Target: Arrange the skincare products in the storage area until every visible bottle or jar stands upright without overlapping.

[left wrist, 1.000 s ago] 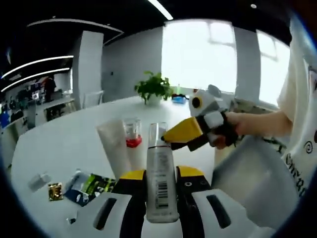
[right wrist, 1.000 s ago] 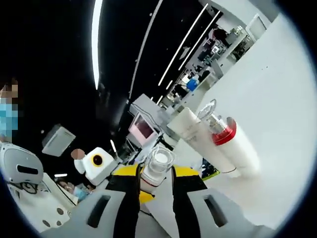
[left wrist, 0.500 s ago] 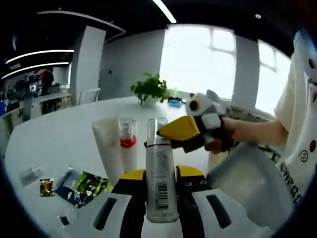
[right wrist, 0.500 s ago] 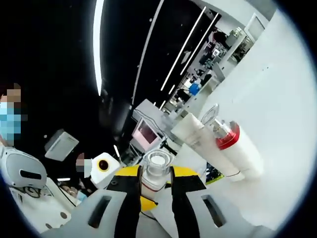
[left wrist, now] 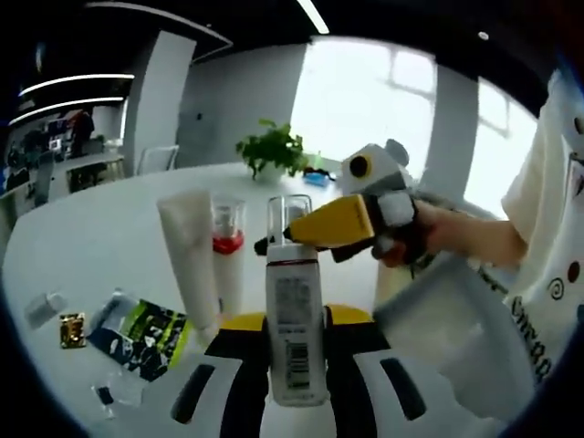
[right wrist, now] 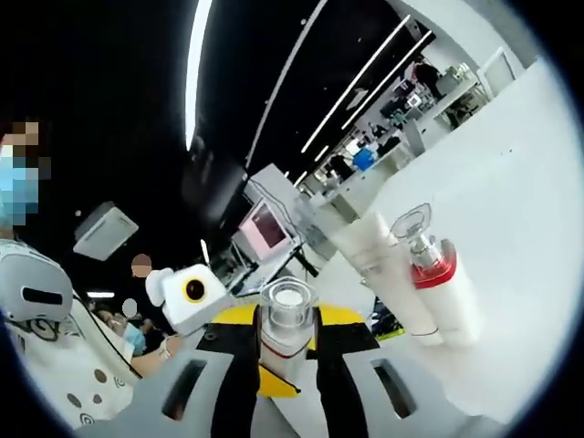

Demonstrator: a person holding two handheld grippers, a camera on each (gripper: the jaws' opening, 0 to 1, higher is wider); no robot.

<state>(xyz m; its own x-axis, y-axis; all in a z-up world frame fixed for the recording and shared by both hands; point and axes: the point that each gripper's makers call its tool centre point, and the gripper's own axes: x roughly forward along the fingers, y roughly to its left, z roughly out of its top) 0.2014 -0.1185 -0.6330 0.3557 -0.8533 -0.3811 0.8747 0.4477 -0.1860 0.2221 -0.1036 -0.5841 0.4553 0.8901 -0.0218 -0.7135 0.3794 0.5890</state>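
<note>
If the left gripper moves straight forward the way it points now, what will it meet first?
Beyond the bottle it holds, probably the right gripper clamped on that bottle's clear cap; depth is uncertain.

White desk. White tube upright on it; red-collared bottle just beside tube. Green-black sachet and small gold packet lie near tube. Potted plant well beyond.
</note>
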